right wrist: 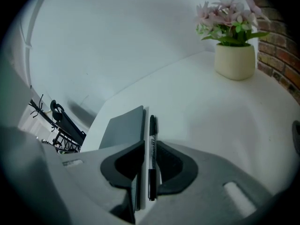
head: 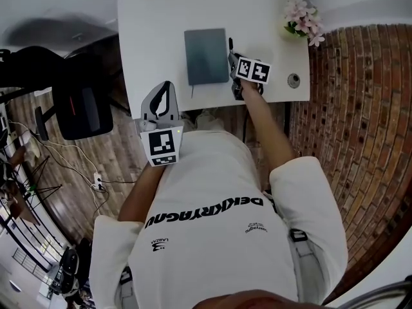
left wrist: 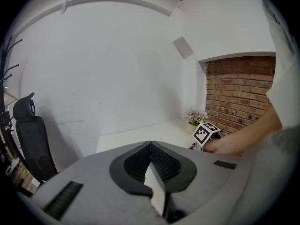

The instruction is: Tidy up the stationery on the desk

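The right claw (right wrist: 150,145) is pinched to a narrow slot on a slim black marker pen (right wrist: 152,125). The pen is light, stiff and smooth-barrelled, so it is likely to roll, and mid-barrel looks the sound place to hold it. It lies just beside the right edge of a flat grey notebook (right wrist: 123,128), midway across the white surface (right wrist: 197,116). The left claw (left wrist: 151,148) is at the near edge, its jaws together and empty.
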